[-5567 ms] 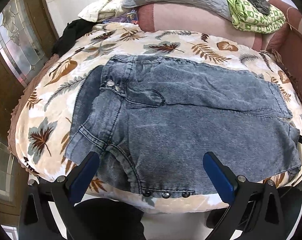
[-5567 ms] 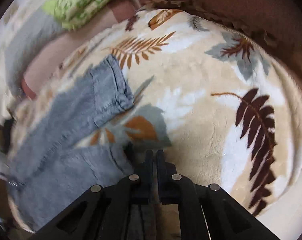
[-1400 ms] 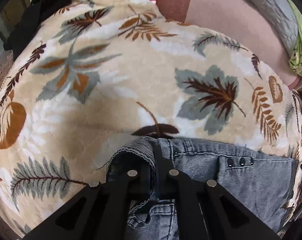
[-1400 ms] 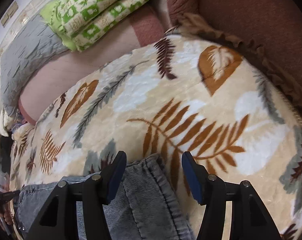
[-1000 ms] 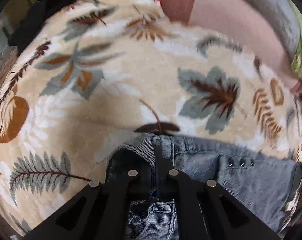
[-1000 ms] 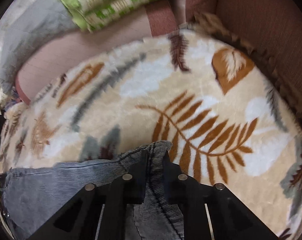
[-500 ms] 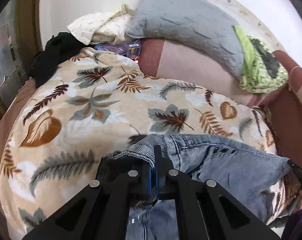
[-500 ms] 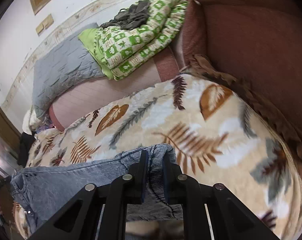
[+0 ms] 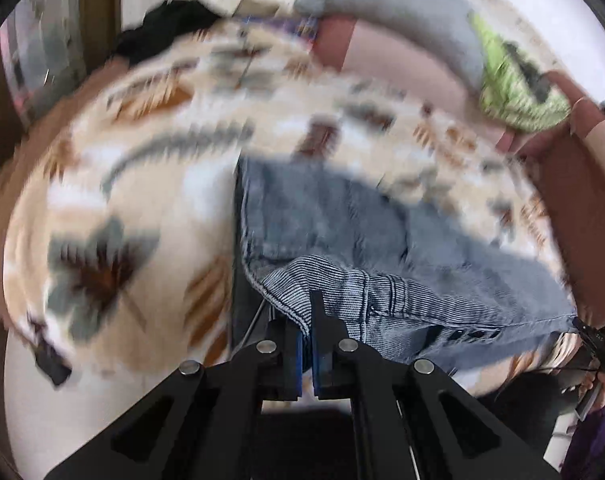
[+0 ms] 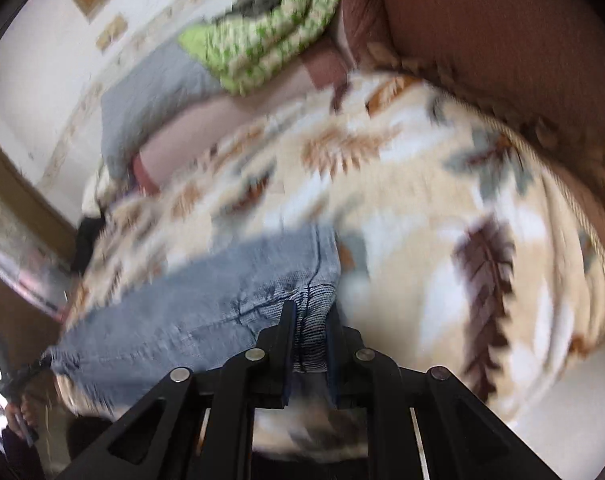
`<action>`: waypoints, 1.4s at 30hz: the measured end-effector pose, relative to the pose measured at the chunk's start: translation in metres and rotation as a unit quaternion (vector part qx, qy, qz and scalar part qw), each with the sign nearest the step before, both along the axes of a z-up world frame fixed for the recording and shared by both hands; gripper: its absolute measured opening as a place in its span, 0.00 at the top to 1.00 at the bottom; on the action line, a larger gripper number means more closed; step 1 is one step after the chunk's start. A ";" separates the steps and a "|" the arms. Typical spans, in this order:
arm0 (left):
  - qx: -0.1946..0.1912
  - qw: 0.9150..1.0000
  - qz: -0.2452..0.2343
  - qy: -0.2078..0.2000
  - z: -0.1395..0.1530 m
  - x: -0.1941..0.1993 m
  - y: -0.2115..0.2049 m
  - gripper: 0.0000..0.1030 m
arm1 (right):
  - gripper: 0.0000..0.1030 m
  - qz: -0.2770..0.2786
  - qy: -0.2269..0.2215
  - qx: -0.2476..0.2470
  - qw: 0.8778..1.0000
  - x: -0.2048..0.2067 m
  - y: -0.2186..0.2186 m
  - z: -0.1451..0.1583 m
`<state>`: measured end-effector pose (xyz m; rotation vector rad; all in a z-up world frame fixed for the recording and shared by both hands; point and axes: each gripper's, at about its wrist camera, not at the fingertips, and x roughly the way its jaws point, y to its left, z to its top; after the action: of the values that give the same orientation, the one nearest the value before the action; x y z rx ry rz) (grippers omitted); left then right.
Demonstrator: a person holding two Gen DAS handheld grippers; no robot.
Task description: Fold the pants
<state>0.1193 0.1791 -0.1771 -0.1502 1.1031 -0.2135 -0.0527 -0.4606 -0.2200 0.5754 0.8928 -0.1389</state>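
Observation:
Blue-grey denim pants (image 9: 342, 232) lie on a leaf-patterned blanket (image 9: 114, 208). My left gripper (image 9: 307, 320) is shut on the pants' waistband edge and holds it lifted over the layer beneath, near the bed's front edge. My right gripper (image 10: 310, 328) is shut on the pants' hem end (image 10: 314, 300), also lifted near the front edge. The denim (image 10: 222, 280) stretches between the two grippers. Both views are blurred by motion.
A grey pillow (image 9: 390, 12) and a green patterned cloth (image 9: 518, 88) lie at the back of the bed; they also show in the right wrist view (image 10: 262, 36). A brown headboard (image 10: 502, 28) is on the right. Dark clothes (image 9: 170, 20) sit at the back left.
Both grippers have pulled back toward the bed's front edge with the denim held, drawing the far edge over the rest of the pants. The right gripper closed on the hem about a second ago.

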 end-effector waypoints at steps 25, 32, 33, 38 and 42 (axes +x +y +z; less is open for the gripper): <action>0.018 0.992 -0.115 -0.050 0.022 -0.030 -0.134 0.90 | 0.47 0.072 0.092 -0.047 0.992 0.075 0.073 -0.005; 0.046 0.990 -0.102 0.089 -0.066 -0.026 -0.143 0.90 | 0.50 0.082 0.145 -0.066 0.984 0.059 0.062 -0.005; 0.045 0.990 -0.104 0.082 -0.060 -0.027 -0.143 0.90 | 0.50 0.084 0.137 -0.071 0.984 0.060 0.063 0.003; 0.027 0.993 -0.112 0.040 -0.029 -0.031 -0.147 0.88 | 0.50 0.166 0.051 -0.032 0.984 0.097 0.106 0.049; 0.014 0.991 -0.128 0.035 -0.024 -0.037 -0.152 0.82 | 0.50 0.246 0.034 -0.024 0.968 0.154 0.173 0.052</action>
<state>0.0820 0.0270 -0.2015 0.0096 1.1944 -0.4241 0.1016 -0.2878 -0.1677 0.2909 1.0724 0.2707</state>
